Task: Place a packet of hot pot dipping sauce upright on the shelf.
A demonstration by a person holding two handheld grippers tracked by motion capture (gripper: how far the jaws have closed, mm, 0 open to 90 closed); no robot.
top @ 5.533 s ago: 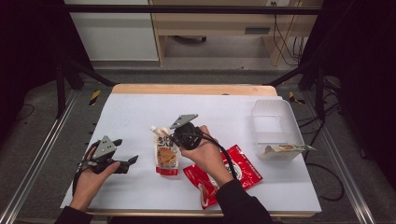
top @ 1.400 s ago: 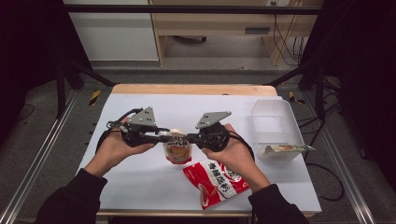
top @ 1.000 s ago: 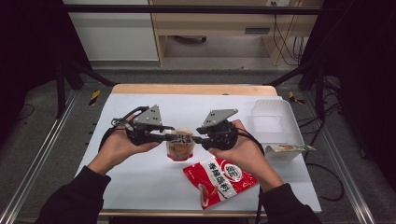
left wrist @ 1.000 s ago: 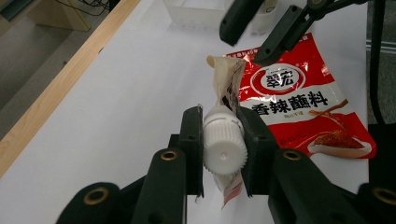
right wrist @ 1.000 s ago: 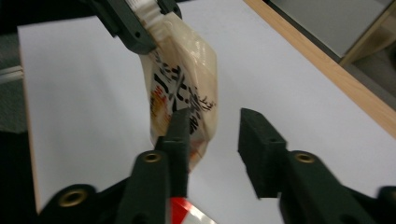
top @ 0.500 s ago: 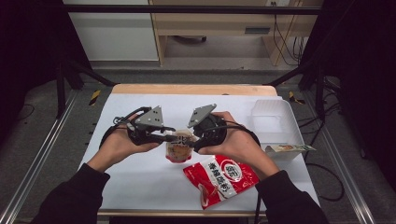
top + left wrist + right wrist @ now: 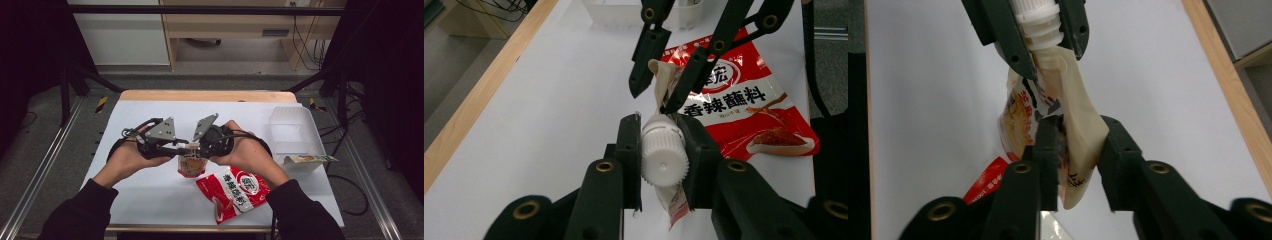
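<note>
Two tools share one pouch [image 7: 191, 165] above the bench [image 7: 150, 195]; left tool [image 7: 663, 150] clamps its cap [image 7: 664, 159] for unscrewing; right tool [image 7: 1075, 150], jaws just closing, pinches its body steady.

R hand-held gripper [image 7: 1075, 150] pinching pouch [image 7: 1058, 125].

The high view looks forward and down from above the person's near side, taking in the whole white surface [image 7: 150, 195]. The left gripper view sits close behind its own jaws, facing right across the surface. The right gripper view sits equally close, facing left. All three share the spouted pouch [image 7: 190, 165] [image 7: 664, 160] [image 7: 1058, 125].
</note>
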